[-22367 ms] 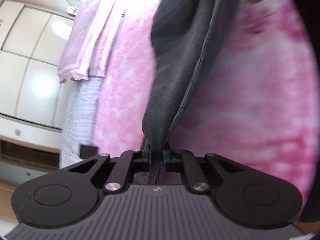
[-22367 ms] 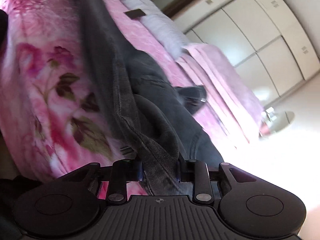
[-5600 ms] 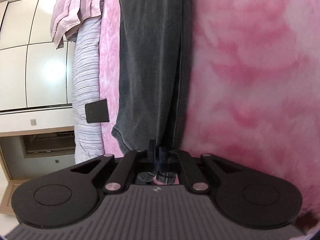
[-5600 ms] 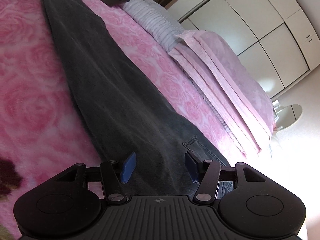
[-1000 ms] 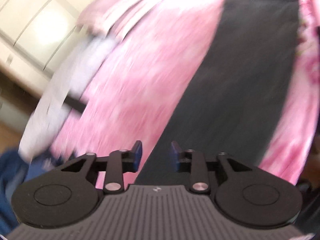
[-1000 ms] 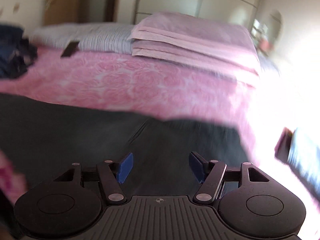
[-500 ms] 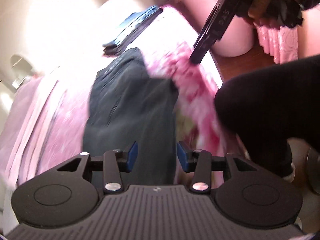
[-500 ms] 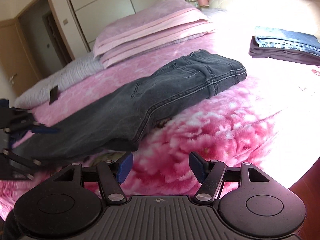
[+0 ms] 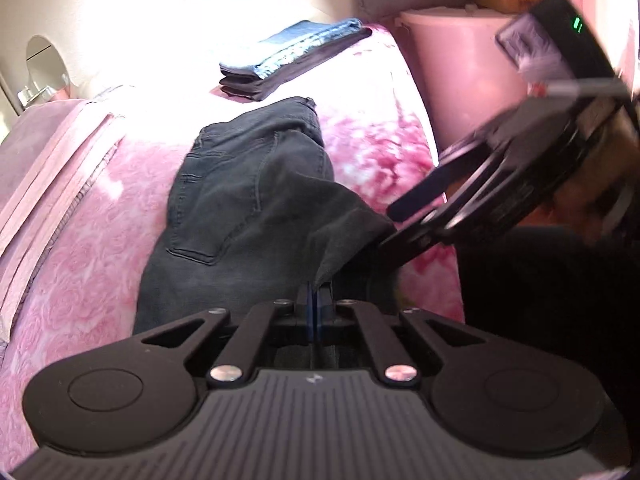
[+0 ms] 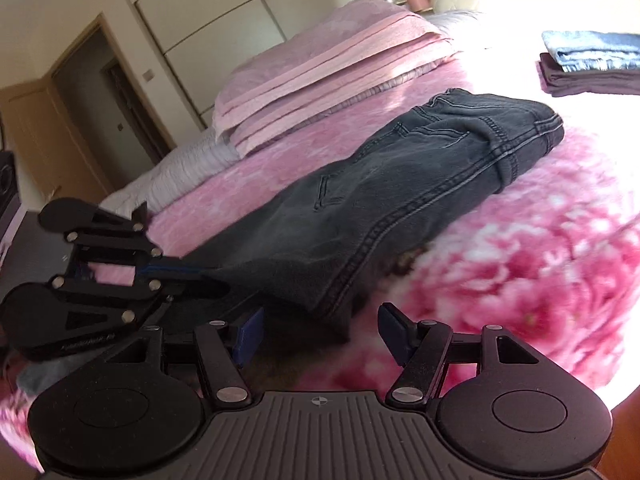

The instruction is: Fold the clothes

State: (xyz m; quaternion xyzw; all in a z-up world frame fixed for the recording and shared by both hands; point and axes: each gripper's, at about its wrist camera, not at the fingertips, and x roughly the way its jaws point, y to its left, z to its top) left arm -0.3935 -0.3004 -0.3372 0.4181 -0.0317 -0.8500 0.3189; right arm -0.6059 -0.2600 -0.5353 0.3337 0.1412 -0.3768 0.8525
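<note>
The dark grey jeans (image 10: pixel 420 184) are lying lengthwise on the pink floral blanket (image 10: pixel 540 260), with the waistband end toward two o'clock in the right wrist view and the leg end reaching down toward seven o'clock. The left gripper (image 9: pixel 315 300) is pinching the hem of the jeans (image 9: pixel 248 200), its blue-padded fingers (image 9: pixel 308 312) pressed together with the cloth caught between them and lifting into a small peak at twelve o'clock from the tips. In the right wrist view that same left gripper (image 10: pixel 176 270) is showing at nine o'clock, clamping the edge of the leg. The right gripper (image 10: pixel 320 332) is hovering with its fingers spread wide apart, gripping nothing, the corner of the hem sitting just ahead of the gap. A folded stack of clothes (image 10: pixel 592 64), blue on top of dark, is resting on the blanket at two o'clock, well apart from the jeans. A pile of pink bedding (image 10: pixel 320 68) is sitting at twelve o'clock. A pink bin (image 9: pixel 468 72) is standing beside the bed at one o'clock in the left wrist view.
</note>
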